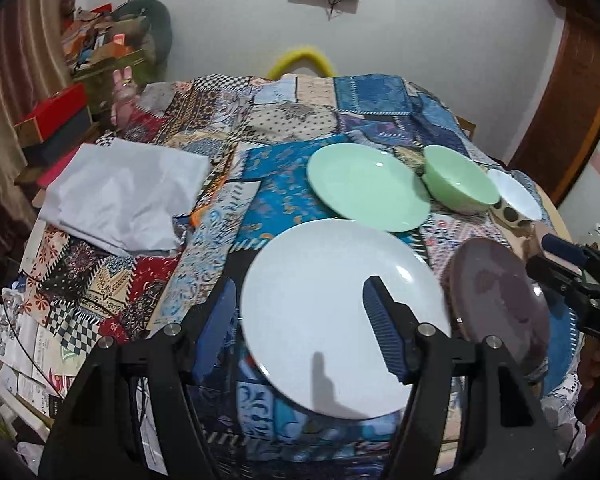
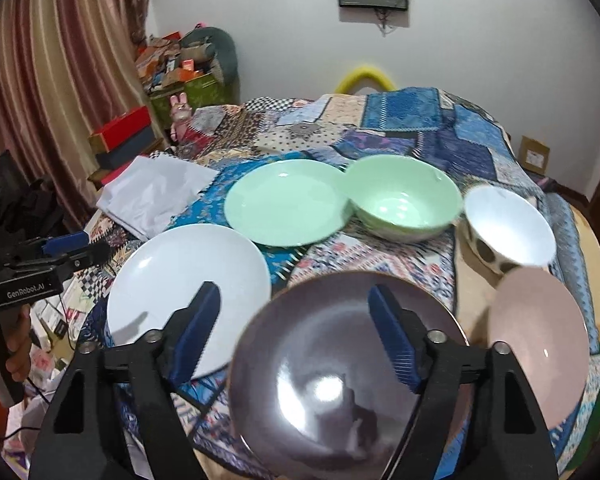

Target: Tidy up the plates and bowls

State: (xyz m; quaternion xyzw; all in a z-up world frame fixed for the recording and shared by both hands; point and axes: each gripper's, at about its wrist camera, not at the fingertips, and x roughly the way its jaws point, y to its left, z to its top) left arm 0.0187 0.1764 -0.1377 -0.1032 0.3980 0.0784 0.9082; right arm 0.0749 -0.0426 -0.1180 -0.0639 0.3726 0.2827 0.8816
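Observation:
A white plate lies flat on the patchwork tablecloth under my left gripper, which hangs open above it. One finger is over the plate, the other past its left rim. Beside it lies a glossy dark purple plate, below my right gripper, also open and holding nothing. Behind them stand a green plate, a green bowl touching it, and a white bowl with dark dots. A pink bowl sits right of the purple plate. In each wrist view the other gripper shows at the edge.
A crumpled white cloth lies at the table's back left. Papers hang off the table's left edge. Boxes and a curtain crowd the left side of the room. A yellow chair back rises behind the table. A hand holds the left gripper's handle.

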